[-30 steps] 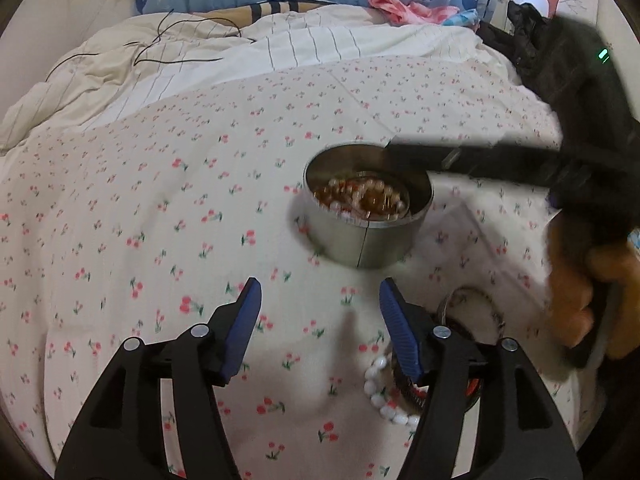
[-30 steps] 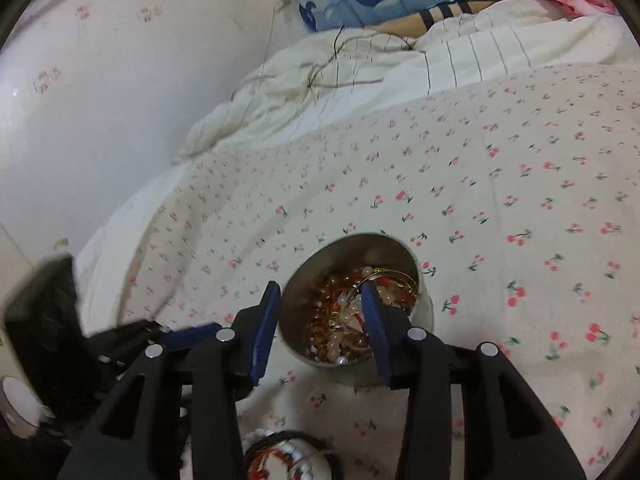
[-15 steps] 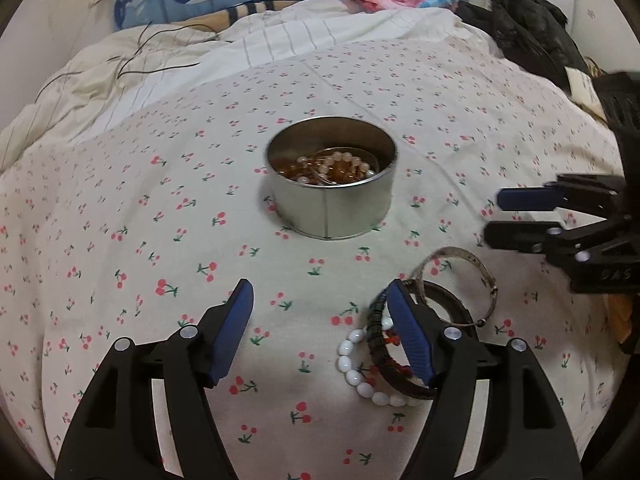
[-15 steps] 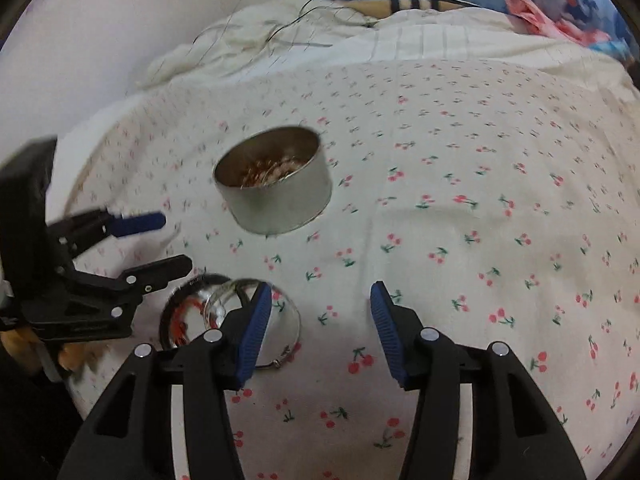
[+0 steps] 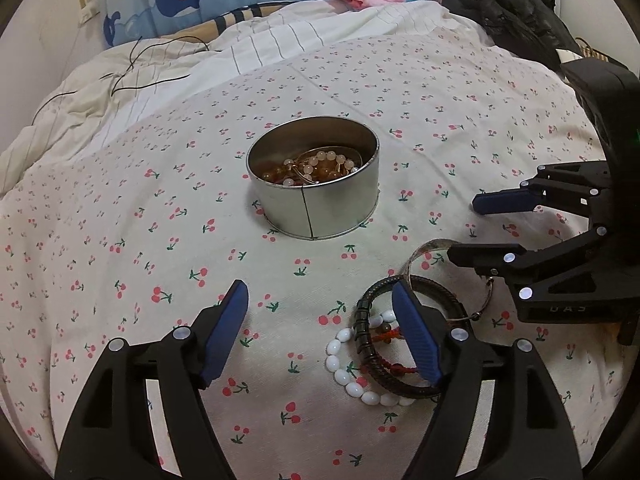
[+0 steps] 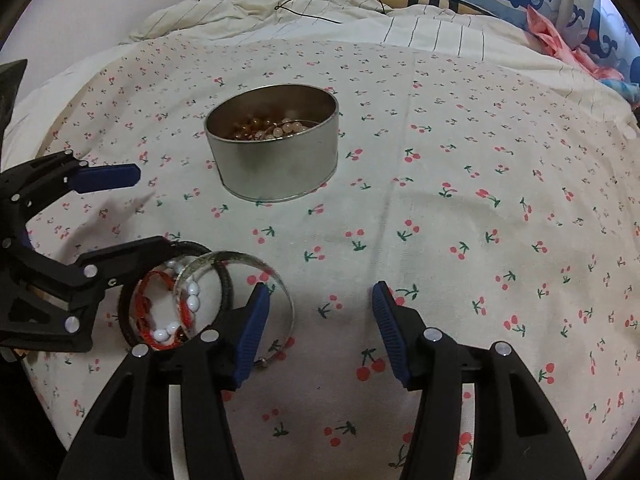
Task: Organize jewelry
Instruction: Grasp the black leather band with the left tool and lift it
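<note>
On a cherry-print bed sheet (image 5: 120, 200), a pile of loose bracelets (image 5: 384, 344) lies in front of the round silver metal tin (image 5: 316, 176). The left hand-held gripper (image 5: 320, 312) and the right hand-held gripper (image 6: 316, 308), both empty and opening, flank the pile; the left's right finger overlaps it.

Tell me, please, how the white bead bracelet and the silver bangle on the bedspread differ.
The white bead bracelet is a string of separate oval beads; the silver bangle is one rigid metal band. The bracelet is opaque white, the bangle shiny grey. The bangle's loop looks wider. Both lie loose in the pile beside the tin, outside it, with no gripper holding them.
</note>
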The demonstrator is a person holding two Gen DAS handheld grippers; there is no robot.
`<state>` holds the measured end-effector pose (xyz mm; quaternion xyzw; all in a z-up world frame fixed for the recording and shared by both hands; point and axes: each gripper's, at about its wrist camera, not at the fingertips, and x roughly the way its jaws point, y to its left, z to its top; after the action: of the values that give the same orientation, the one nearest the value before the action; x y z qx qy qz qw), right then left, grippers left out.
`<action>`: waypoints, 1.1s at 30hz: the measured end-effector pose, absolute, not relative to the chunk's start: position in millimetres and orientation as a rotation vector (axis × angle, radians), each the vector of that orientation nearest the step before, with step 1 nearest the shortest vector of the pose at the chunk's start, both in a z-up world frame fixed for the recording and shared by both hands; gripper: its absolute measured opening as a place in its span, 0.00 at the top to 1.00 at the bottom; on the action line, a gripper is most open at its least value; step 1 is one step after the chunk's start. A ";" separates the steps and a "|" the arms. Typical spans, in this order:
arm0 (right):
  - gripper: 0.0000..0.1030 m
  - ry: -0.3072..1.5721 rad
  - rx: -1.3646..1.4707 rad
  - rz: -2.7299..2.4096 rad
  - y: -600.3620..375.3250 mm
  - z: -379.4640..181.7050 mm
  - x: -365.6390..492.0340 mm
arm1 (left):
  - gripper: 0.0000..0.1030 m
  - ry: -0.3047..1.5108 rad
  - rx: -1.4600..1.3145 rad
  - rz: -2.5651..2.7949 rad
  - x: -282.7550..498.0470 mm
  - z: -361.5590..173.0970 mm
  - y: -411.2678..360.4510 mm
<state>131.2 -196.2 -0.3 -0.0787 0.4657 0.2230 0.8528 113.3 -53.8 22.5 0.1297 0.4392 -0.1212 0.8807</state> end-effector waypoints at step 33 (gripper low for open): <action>0.57 0.973 -0.166 0.356 -210.9 -6.2 143.6 | 0.84 1.022 0.172 -0.326 137.9 -0.3 -49.4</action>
<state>143.6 -210.9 -6.2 -0.0793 0.4647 0.1701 0.8654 137.9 -49.4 -0.3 0.0819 0.4862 -0.1549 0.8561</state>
